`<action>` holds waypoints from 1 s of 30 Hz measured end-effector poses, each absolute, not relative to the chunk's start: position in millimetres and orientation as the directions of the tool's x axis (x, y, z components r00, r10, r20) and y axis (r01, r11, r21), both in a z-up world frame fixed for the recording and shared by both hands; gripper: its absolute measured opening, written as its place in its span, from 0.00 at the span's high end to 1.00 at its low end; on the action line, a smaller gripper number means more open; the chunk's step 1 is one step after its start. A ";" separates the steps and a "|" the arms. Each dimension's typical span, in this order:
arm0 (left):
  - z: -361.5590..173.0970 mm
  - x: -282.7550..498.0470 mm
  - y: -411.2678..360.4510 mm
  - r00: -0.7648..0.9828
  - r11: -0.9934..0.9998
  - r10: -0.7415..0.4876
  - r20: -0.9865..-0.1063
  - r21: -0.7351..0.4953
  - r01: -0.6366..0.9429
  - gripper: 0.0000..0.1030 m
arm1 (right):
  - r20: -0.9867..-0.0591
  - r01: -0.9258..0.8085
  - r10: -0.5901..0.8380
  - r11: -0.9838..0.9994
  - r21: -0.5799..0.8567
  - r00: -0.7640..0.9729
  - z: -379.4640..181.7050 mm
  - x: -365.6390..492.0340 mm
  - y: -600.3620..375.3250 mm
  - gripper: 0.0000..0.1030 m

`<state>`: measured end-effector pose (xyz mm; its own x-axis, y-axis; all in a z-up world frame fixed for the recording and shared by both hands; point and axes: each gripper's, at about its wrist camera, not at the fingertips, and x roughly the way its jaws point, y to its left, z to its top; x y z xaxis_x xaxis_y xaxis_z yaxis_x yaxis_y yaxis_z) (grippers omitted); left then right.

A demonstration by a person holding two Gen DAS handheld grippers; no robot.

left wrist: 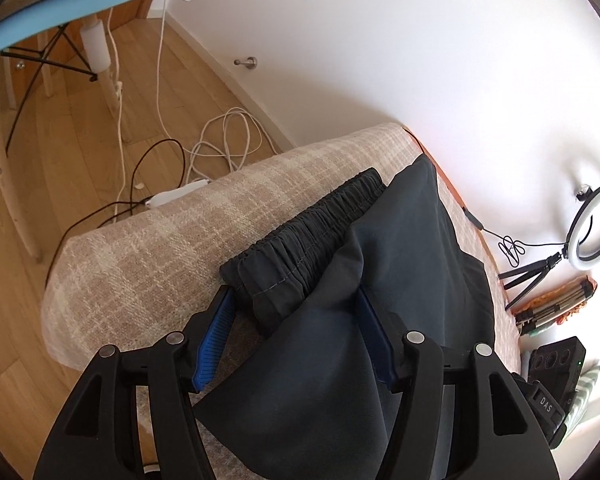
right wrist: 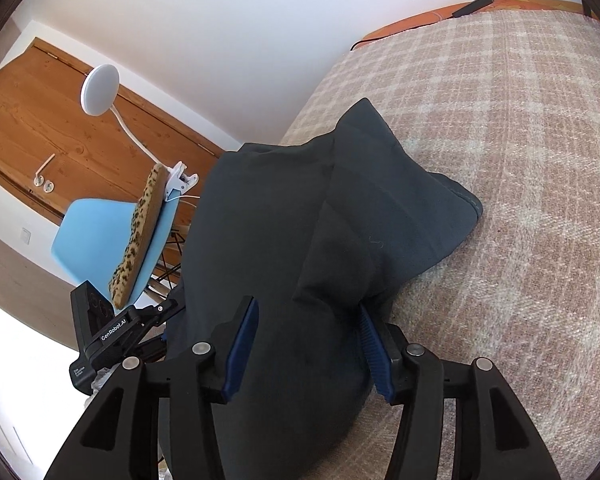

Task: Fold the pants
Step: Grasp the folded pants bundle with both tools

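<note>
Both of my grippers are about half open right now: the left gripper [left wrist: 296, 308] and the right gripper [right wrist: 306, 320] each have loose folds of the dark pants [left wrist: 340, 280] between their pads, not clamped. The pants lie bunched on the checked bed cover [right wrist: 520, 160].

White "DAS" on black device body [left wrist: 550, 404], right edge of left wrist view. White "GenRobot.AI" on black body of other hand-held gripper [right wrist: 114, 330], left side of right wrist view; smaller print lower on it too small to read.
</note>
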<state>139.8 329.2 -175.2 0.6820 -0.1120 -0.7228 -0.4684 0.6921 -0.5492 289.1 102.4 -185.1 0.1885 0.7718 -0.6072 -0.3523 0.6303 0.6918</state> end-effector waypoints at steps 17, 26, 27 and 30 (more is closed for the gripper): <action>-179.2 146.0 335.8 0.691 0.656 -0.058 -0.720 -0.550 -0.518 0.40 | -0.640 -0.285 0.740 0.672 0.684 0.208 -184.6 309.8 86.0 0.30; -157.4 154.5 315.7 0.694 0.758 0.047 -0.719 -0.427 -0.493 0.78 | -0.647 -0.337 0.742 0.663 0.669 0.176 -193.1 310.7 111.6 0.89; -152.8 154.8 311.1 0.696 0.774 0.066 -0.715 -0.403 -0.488 0.79 | -0.657 -0.356 0.731 0.673 0.648 0.187 -189.4 308.7 114.1 0.89; -139.8 154.2 301.2 0.707 0.812 0.106 -0.699 -0.350 -0.467 0.81 | -0.680 -0.409 0.698 0.701 0.584 0.224 -175.2 303.5 120.2 0.91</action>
